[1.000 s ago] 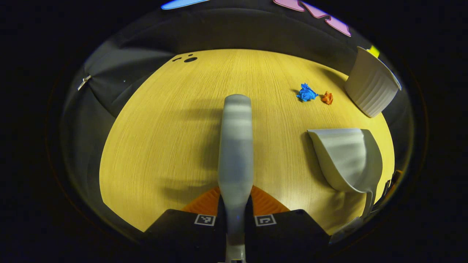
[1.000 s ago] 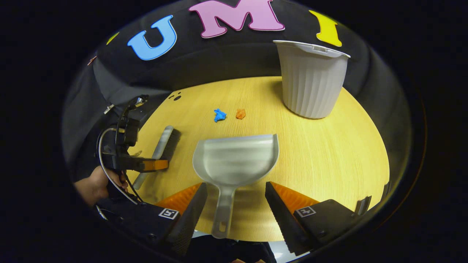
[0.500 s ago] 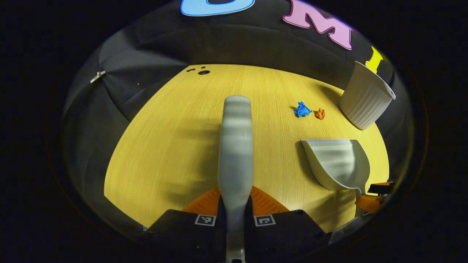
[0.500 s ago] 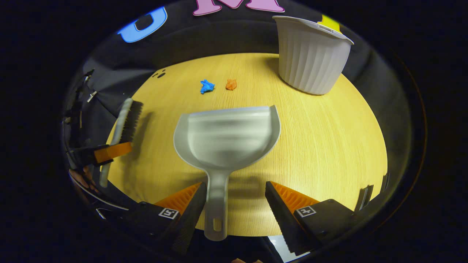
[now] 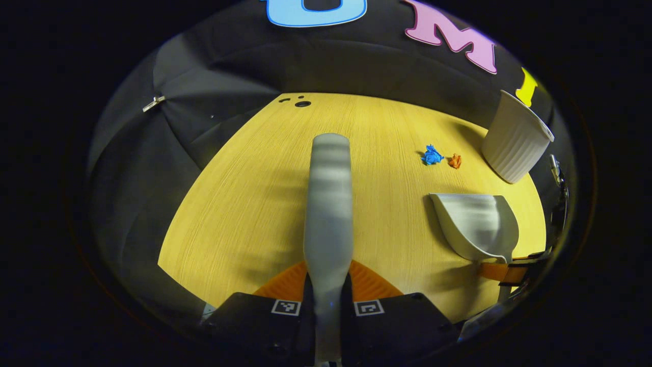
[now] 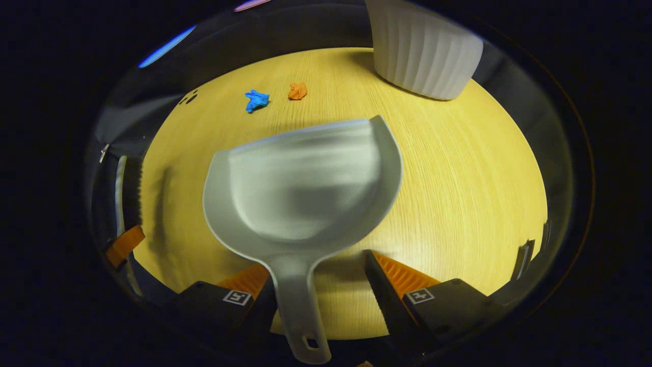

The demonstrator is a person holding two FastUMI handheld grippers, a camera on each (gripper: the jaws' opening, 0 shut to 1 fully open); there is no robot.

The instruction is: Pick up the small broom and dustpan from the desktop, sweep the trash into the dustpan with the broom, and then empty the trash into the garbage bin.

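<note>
The left gripper view rides low behind the left gripper [image 5: 328, 285], facing along the broom [image 5: 329, 204] across the desktop [image 5: 244, 204] toward the booth wall. The right gripper view sits close above the dustpan [image 6: 300, 188], tilted down over the right gripper [image 6: 316, 285]. Both share the desktop, dustpan [image 5: 476, 224], bin [image 5: 514, 137] [image 6: 423, 51], and the blue [image 5: 432, 155] [image 6: 256, 100] and orange scraps [image 5: 455, 161] [image 6: 297, 90] ahead.

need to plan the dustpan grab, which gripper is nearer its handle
Right. The right gripper straddles the dustpan handle, fingers apart. The left gripper holds the broom off to the side.
</note>
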